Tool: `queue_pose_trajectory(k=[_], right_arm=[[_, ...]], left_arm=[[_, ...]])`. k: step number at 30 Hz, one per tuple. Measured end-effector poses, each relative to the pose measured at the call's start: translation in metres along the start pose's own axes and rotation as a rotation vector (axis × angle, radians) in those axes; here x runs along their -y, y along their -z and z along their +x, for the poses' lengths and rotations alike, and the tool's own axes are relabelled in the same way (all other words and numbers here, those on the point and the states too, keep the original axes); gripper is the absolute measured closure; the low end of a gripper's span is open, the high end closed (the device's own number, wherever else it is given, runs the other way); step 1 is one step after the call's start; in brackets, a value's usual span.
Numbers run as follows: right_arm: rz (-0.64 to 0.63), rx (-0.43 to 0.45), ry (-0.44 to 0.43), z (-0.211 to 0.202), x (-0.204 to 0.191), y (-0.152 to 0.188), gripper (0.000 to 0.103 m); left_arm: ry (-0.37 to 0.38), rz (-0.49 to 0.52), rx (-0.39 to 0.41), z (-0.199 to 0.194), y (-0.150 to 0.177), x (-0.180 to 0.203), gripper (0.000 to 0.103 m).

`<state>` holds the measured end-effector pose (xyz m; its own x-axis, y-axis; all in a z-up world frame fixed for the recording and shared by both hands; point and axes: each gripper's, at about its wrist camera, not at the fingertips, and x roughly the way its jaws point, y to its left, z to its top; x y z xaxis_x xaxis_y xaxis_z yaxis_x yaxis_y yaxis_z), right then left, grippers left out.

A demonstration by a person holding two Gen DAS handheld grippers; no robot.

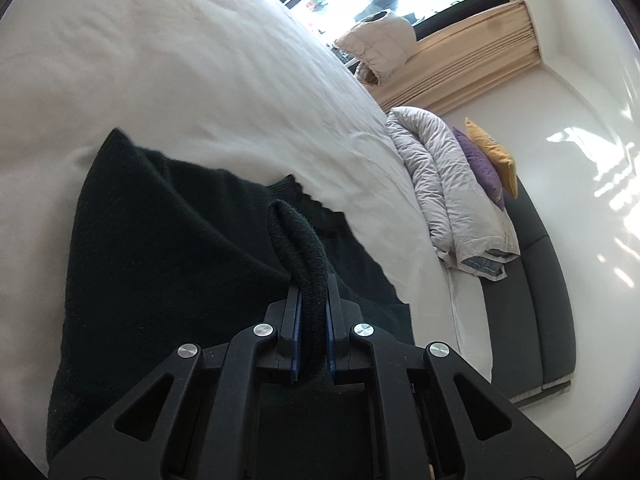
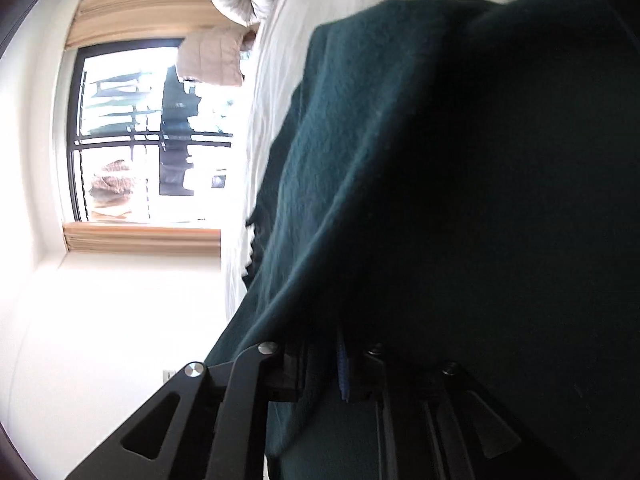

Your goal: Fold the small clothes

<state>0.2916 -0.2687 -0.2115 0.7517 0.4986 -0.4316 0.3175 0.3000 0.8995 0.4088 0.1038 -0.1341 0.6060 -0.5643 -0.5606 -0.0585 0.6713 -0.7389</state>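
A dark green knitted sweater [image 1: 160, 240] lies spread on the white bed [image 1: 180, 60], filling the lower left of the left wrist view. My left gripper [image 1: 312, 284] is shut on a ribbed edge [image 1: 296, 236] of it, which stands up in a loop between the blue pads. In the right wrist view the same sweater [image 2: 440, 160] hangs close over the lens and covers most of the picture. My right gripper [image 2: 320, 344] has a fold of the sweater pinched between its fingers; its right finger is mostly hidden under the cloth.
A rolled grey duvet [image 1: 440, 184] lies at the bed's far side, with a purple cushion [image 1: 480, 164] and a yellow cushion [image 1: 492, 148] behind it on a dark bench [image 1: 540, 272]. A beige quilted bundle [image 1: 380, 40] sits below the window [image 2: 152, 132].
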Motion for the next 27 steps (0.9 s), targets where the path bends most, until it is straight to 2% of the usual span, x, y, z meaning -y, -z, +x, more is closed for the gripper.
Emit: queue_pose_trajectory(k=[1, 3, 4, 6, 8, 11, 12, 13, 17, 19, 25, 27], right_arm=[[-0.009, 0.012, 0.014, -0.011, 0.001, 0.004, 0.087], [-0.031, 0.063, 0.051, -0.039, 0.002, 0.012, 0.074], [-0.052, 0.089, 0.064, -0.05, 0.001, 0.015, 0.071], [-0.113, 0.127, 0.103, -0.064, -0.008, 0.016, 0.064], [-0.186, 0.148, 0.126, -0.067, -0.022, 0.012, 0.064], [-0.266, 0.159, 0.163, -0.05, -0.043, -0.005, 0.063], [-0.305, 0.162, 0.171, -0.046, -0.05, -0.008, 0.055], [-0.353, 0.147, 0.178, -0.037, -0.058, -0.013, 0.052], [-0.415, 0.116, 0.24, -0.012, -0.061, -0.025, 0.051], [-0.429, 0.1, 0.311, -0.01, -0.05, -0.033, 0.051], [-0.473, 0.057, 0.26, -0.019, -0.032, -0.036, 0.053], [-0.445, 0.056, 0.267, -0.028, -0.036, -0.036, 0.048]], left_arm=[[-0.02, -0.008, -0.003, 0.005, 0.002, -0.013, 0.095], [-0.057, -0.032, -0.013, 0.014, 0.007, -0.04, 0.095], [-0.074, -0.051, -0.021, 0.018, 0.011, -0.055, 0.095], [-0.071, -0.046, -0.026, 0.02, 0.018, -0.072, 0.095], [-0.09, 0.001, -0.02, 0.019, 0.021, -0.071, 0.095], [-0.123, 0.07, -0.019, 0.019, 0.026, -0.067, 0.095], [-0.13, 0.091, -0.018, 0.018, 0.029, -0.065, 0.095], [-0.142, 0.119, -0.017, 0.019, 0.032, -0.063, 0.095], [-0.196, 0.202, -0.017, 0.018, 0.044, -0.05, 0.095], [-0.217, 0.218, -0.012, 0.015, 0.049, -0.043, 0.094], [-0.211, 0.198, -0.027, 0.011, 0.05, -0.039, 0.092], [-0.245, 0.186, -0.032, -0.006, 0.044, -0.039, 0.092]])
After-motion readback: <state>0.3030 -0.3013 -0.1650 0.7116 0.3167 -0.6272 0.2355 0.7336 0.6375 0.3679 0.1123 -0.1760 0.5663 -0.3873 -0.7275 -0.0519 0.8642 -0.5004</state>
